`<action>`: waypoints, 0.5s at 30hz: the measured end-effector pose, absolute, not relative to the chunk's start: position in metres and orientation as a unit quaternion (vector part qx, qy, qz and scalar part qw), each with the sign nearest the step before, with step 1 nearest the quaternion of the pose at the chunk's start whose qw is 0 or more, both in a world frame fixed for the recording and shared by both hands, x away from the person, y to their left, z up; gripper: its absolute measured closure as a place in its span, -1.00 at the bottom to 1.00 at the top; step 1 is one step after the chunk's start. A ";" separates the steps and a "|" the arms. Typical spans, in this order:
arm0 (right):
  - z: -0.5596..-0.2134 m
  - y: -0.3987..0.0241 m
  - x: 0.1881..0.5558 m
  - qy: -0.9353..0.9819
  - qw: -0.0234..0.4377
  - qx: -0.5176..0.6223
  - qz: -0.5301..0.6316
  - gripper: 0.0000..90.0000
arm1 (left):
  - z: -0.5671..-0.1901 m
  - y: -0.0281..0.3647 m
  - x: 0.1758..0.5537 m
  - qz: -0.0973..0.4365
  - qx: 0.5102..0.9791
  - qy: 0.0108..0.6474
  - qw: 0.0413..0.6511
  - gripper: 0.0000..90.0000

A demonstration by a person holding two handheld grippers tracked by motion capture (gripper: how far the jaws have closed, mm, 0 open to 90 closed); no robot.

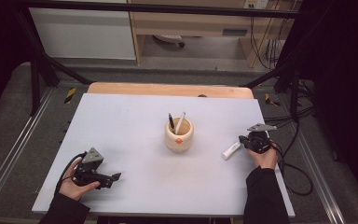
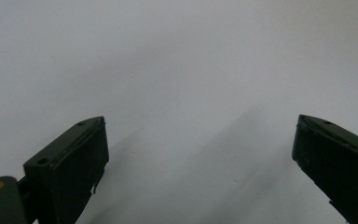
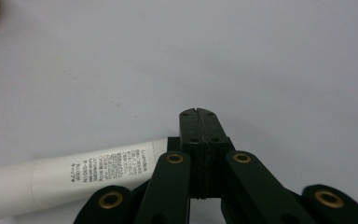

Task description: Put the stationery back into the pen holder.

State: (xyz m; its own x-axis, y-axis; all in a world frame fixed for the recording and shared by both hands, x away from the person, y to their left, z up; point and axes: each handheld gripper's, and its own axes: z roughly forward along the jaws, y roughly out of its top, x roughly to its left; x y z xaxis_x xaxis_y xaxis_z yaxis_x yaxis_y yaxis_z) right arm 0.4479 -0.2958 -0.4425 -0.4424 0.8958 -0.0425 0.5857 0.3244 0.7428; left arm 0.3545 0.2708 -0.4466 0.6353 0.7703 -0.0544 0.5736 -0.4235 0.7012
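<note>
White tube [image 3: 70, 179]: I see it lying flat on the bench, right of the cup and just in front of my right gripper; in the high view [image 1: 230, 150] its capped end points toward the cup.
Tube and jaws: in the right gripper view the tube's flat end runs in beneath the jaws, but I cannot tell whether they pinch it.
Right gripper [image 3: 199, 114]: my jaws are pressed together, tips meeting with no gap, low over the bench [image 1: 130, 121].
Right hand [image 1: 263, 156]: wrapped round the gripper body, sleeve coming in from the near edge.
Cup [image 1: 179, 135]: cream-coloured, upright mid-bench, with a dark pen [image 1: 171, 122] and a white pen [image 1: 181, 121] standing in it.
Left gripper [image 2: 200, 140]: my jaws stand wide apart with bare bench between them; it sits at the near left corner [image 1: 114, 177], well apart from the tube.
</note>
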 end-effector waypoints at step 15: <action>-0.446 -0.280 0.434 0.795 0.209 0.448 0.350 1.00 | -0.446 0.270 0.354 0.140 0.833 0.402 0.354 -0.92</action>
State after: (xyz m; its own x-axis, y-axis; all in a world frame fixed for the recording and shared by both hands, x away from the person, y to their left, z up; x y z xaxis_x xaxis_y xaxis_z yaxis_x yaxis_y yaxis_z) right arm 0.4336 -0.2803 -0.4459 -0.5105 0.8597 -0.0194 0.5664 0.3532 0.7446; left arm 0.3539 0.2700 -0.4459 0.6383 0.7681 -0.0513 0.5700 -0.4269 0.7020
